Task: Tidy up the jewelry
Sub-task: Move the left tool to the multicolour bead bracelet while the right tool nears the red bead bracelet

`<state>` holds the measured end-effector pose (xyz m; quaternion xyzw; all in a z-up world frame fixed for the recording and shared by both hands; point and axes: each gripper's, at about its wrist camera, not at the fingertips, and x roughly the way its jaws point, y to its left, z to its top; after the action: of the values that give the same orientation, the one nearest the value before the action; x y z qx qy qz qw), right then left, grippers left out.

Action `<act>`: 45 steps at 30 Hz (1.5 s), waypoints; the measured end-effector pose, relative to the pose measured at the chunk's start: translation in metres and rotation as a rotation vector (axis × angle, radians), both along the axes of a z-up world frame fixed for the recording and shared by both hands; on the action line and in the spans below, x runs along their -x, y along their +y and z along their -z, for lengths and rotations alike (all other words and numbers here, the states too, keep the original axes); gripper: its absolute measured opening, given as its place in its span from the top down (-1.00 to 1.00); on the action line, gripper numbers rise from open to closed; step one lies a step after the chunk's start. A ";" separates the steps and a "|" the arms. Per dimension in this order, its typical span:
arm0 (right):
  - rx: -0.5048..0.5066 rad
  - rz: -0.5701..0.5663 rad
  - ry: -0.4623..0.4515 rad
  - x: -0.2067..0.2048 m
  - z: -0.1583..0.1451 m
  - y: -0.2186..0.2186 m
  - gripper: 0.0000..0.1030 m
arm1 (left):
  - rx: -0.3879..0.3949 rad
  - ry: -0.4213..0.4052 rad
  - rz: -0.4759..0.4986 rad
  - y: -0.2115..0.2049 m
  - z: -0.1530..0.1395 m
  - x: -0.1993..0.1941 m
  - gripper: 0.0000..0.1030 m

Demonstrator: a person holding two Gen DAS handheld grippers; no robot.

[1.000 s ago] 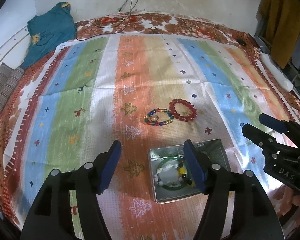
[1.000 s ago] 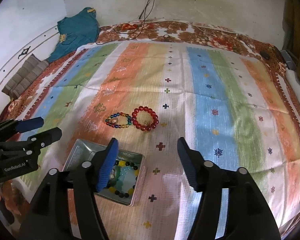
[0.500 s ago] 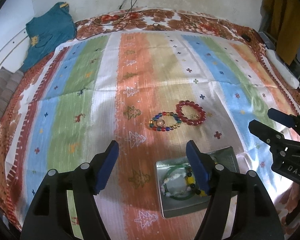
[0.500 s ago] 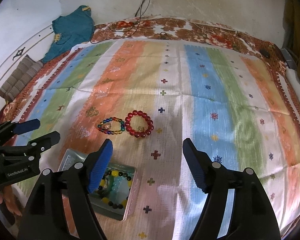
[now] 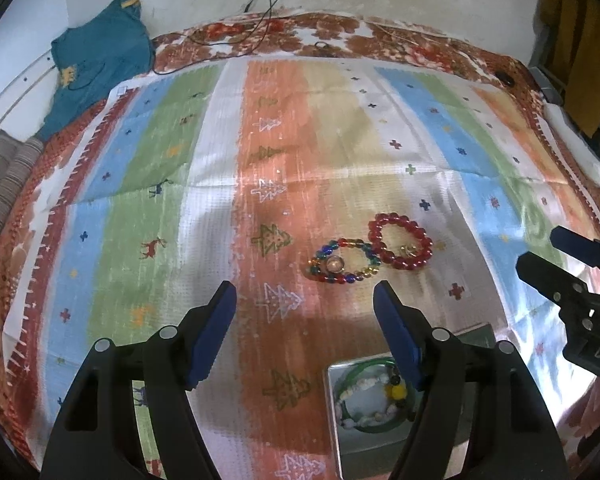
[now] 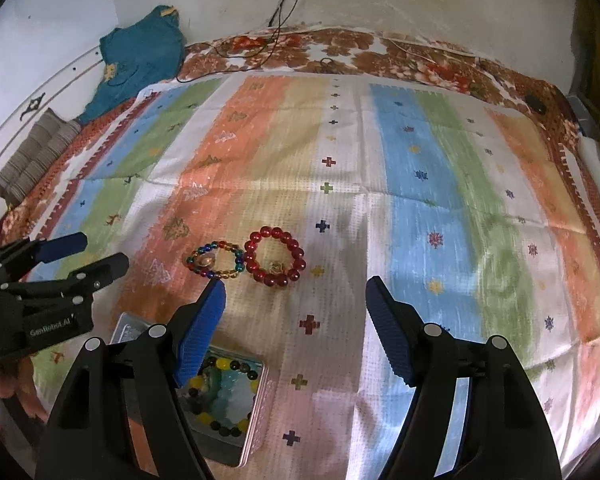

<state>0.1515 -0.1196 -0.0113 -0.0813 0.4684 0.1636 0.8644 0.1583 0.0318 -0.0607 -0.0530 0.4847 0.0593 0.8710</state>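
Note:
A red bead bracelet (image 5: 402,247) (image 6: 275,256) and a multicolour bead bracelet (image 5: 345,261) (image 6: 216,260) lie side by side on the striped cloth. A metal tin (image 5: 380,436) (image 6: 256,420) nearer to me holds several bracelets, among them a green one (image 5: 366,400) and a yellow-and-black one (image 6: 220,400). My left gripper (image 5: 306,338) is open and empty, above the cloth left of the tin. My right gripper (image 6: 294,330) is open and empty, just short of the red bracelet. Each gripper shows at the edge of the other's view.
A teal garment (image 5: 96,60) lies at the far left corner. Folded striped fabric (image 5: 4,184) sits at the left edge. Black cables (image 5: 260,8) run down the wall. A white object (image 5: 576,148) lies along the right edge.
Both grippers have drawn back toward me; the tin has slid lower in both views. Both stay open and empty. The bracelets on the cloth have not moved.

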 end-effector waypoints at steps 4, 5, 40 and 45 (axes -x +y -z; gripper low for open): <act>0.002 0.003 0.006 -0.007 0.003 0.001 -0.40 | -0.011 0.012 0.007 0.002 0.006 -0.007 -0.38; -0.001 0.003 0.002 -0.009 0.002 0.001 -0.40 | -0.007 0.014 0.009 0.002 0.007 -0.009 -0.38; 0.012 0.004 0.103 -0.068 0.054 0.015 -0.40 | 0.088 0.150 0.010 0.020 0.066 -0.067 -0.38; 0.025 0.007 0.116 -0.075 0.063 0.017 -0.40 | 0.071 0.163 0.012 0.022 0.072 -0.073 -0.39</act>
<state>0.2264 -0.1026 -0.0739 -0.0809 0.5200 0.1591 0.8353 0.2314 0.0535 -0.1323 -0.0761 0.5561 0.0410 0.8266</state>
